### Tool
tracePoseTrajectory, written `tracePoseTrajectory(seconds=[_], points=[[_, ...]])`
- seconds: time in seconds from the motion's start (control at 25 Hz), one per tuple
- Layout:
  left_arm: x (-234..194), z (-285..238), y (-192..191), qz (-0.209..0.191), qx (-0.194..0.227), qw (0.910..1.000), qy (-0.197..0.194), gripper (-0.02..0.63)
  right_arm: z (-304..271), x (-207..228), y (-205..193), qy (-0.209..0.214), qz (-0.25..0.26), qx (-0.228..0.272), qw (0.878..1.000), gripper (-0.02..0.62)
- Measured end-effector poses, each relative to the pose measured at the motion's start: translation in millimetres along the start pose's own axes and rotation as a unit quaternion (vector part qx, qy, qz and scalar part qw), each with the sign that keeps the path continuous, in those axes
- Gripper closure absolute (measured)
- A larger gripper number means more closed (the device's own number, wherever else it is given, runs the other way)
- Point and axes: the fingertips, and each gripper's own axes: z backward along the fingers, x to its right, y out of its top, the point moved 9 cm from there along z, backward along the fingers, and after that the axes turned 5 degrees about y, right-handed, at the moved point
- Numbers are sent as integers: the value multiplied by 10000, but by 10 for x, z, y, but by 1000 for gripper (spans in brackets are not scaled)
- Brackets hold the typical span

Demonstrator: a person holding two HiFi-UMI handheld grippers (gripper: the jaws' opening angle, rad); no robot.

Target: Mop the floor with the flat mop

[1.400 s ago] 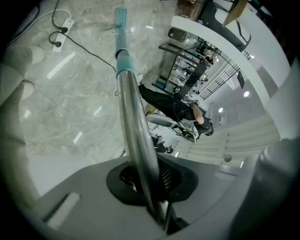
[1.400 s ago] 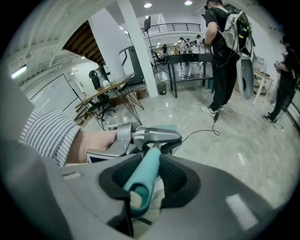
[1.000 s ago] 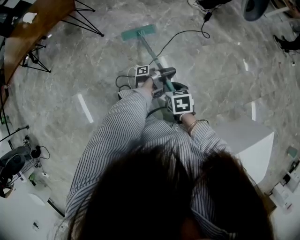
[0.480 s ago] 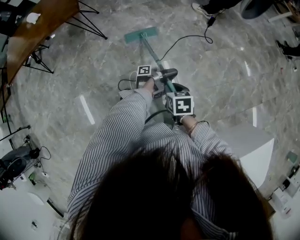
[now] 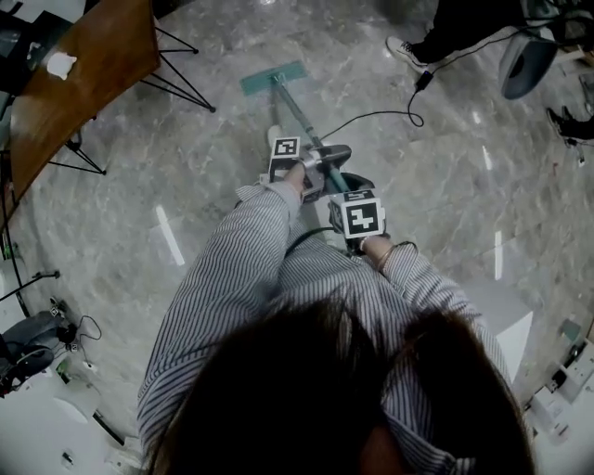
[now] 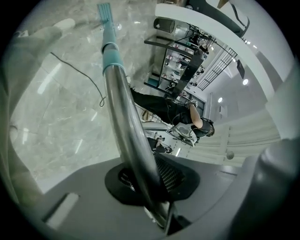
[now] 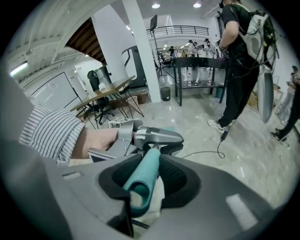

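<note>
The flat mop has a teal head (image 5: 272, 78) lying on the grey marble floor ahead of me, and a long handle (image 5: 299, 117) that runs back to both grippers. My left gripper (image 5: 320, 160) is shut on the metal shaft (image 6: 124, 119), which crosses between its jaws; the mop head (image 6: 105, 10) shows far along it. Behind it my right gripper (image 5: 345, 190) is shut on the teal grip end of the handle (image 7: 143, 180). The left gripper (image 7: 152, 136) shows just ahead in the right gripper view.
A wooden table (image 5: 76, 88) on black metal legs stands at the left. A black cable (image 5: 376, 113) trails across the floor to the right of the mop. A person in dark clothes (image 7: 241, 65) stands at the upper right, shoe (image 5: 405, 51) on the floor.
The mop head has slid slightly nearer and to the right in the head view, and both grippers have shifted down the frame. The standing person has come further into view.
</note>
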Motion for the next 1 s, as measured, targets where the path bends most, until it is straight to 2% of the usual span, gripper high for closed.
tracePoseTrajectory(seconds=[0.08, 0.28, 0.56, 0.76, 1.0], points=[[230, -57, 452, 14, -107, 9999, 16, 546, -254, 117, 422, -21, -32, 10, 10000, 476], [1013, -105, 1700, 59, -340, 9991, 240, 546, -950, 310, 1705, -287, -533, 105, 9981, 476], [2020, -42, 3311, 111, -493, 9978, 432, 545, -1867, 434, 3383, -276, -750, 74, 9968, 476], [2495, 20, 4246, 72, -317, 9987, 398, 545, -2482, 508, 4245, -279, -598, 33, 9978, 476], [2845, 11, 5010, 73, 41, 9999, 132, 548, -2940, 636, 4968, -303, -366, -57, 9989, 482]])
